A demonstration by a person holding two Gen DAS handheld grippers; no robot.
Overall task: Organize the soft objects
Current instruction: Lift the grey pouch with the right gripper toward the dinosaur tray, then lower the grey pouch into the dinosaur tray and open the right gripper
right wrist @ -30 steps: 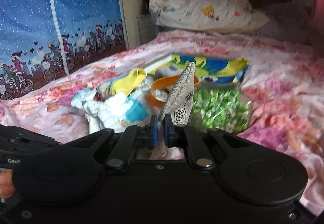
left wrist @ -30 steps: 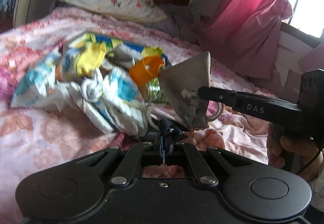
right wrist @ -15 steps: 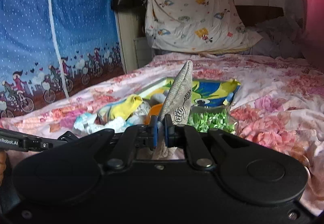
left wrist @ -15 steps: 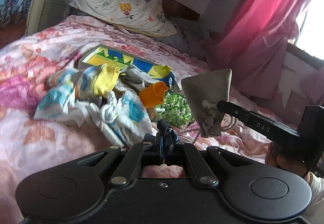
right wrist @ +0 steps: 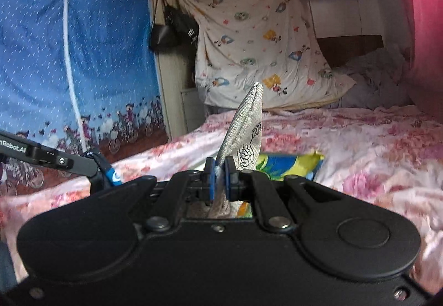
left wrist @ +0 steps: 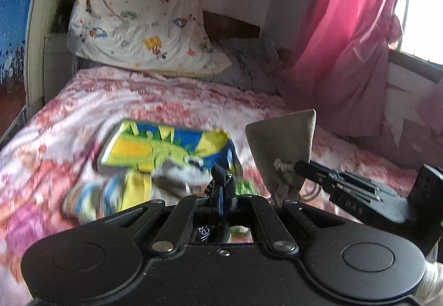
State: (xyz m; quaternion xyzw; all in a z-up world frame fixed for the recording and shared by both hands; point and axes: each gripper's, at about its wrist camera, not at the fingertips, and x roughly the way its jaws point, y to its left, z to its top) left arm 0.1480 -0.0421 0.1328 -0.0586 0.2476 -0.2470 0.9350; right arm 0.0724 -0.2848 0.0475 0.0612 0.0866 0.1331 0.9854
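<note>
The right gripper (right wrist: 218, 177) is clamping a grey drawstring pouch (right wrist: 245, 134), holding it in the air above the floral bedspread (left wrist: 166, 103). The left gripper (left wrist: 221, 189) is pinching a dark strap (left wrist: 218, 171) above the heap of colourful soft items (left wrist: 155, 164) lying on that bedspread.

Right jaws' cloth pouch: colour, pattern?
Grey woven pouch with black print; clearest in right wrist view.

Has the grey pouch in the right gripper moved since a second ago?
Yes. The grey pouch has risen: its tip now overlaps the cartoon-print pillow, not the bedspread.
</note>
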